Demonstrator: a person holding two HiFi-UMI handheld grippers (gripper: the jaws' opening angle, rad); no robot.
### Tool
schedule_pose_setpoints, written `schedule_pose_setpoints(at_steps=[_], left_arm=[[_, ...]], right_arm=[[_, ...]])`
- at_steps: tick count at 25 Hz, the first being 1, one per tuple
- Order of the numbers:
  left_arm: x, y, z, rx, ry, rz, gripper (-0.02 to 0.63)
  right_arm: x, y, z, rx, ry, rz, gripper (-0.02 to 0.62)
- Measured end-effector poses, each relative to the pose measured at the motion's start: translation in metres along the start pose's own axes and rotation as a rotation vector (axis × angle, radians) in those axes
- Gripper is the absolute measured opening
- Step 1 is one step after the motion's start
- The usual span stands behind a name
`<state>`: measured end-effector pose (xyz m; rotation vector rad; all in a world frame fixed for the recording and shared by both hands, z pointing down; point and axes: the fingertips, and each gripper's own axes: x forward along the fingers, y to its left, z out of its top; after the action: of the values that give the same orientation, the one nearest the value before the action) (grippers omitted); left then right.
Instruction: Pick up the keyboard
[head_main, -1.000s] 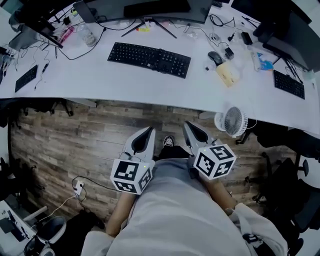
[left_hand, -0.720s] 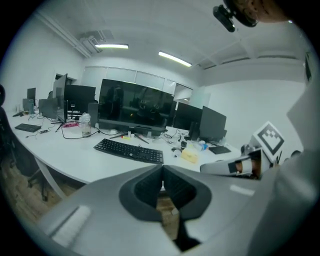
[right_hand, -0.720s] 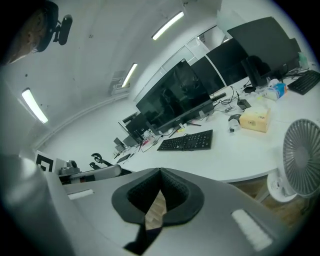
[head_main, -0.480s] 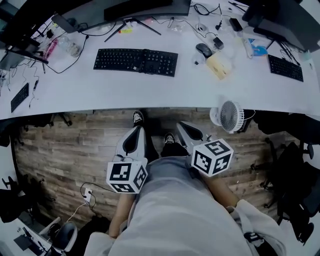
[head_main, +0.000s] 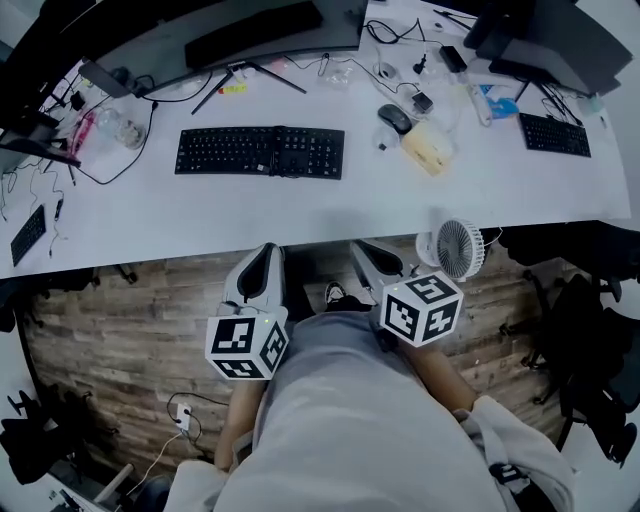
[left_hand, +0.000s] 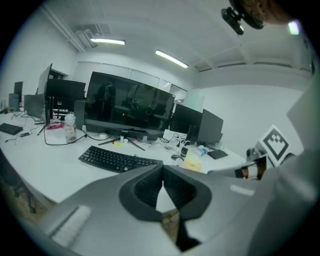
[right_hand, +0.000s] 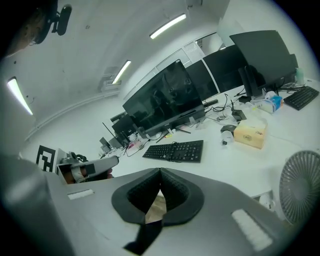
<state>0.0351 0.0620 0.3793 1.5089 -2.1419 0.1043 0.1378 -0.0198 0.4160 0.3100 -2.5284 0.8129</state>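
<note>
A long white desk (head_main: 200, 215) is bearing a wide dark monitor (head_main: 150, 48) and, in front of it, the flat black keyboard (head_main: 260, 152). Short of the desk's near edge, the left gripper (head_main: 268, 248) and right gripper (head_main: 360, 246) are hovering, jaws pressed together, holding nothing.

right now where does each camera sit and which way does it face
Head view: on the person's head, looking steeply down at desk and keyboard; shows lap, left tool, right tool.
Left gripper view: on the left tool, along its shut jaws toward the monitor; right tool at right.
Right gripper view: on the right tool, facing desk and fan; left tool at left.
Shared: all three show the keyboard.
</note>
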Motion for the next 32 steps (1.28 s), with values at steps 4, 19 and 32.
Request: schedule_pose_setpoints(at_steps=[4,19,32], left_arm=[[0.016,0.02,0.017,0.018,0.007,-0.023,0.0],[0.063,0.111,0.065,0.035,0.061,-0.134,0.0],[0.09,0.188,0.097,0.098,0.091,-0.208,0.0]], right_arm=[[0.022,0.005,0.016,0.01,-0.009,-0.004,-0.006],[0.122,0.05,0.054,0.003,0.075,-0.016,-0.006],[0.186,0.097,0.082,-0.103,0.055,-0.104,-0.006]])
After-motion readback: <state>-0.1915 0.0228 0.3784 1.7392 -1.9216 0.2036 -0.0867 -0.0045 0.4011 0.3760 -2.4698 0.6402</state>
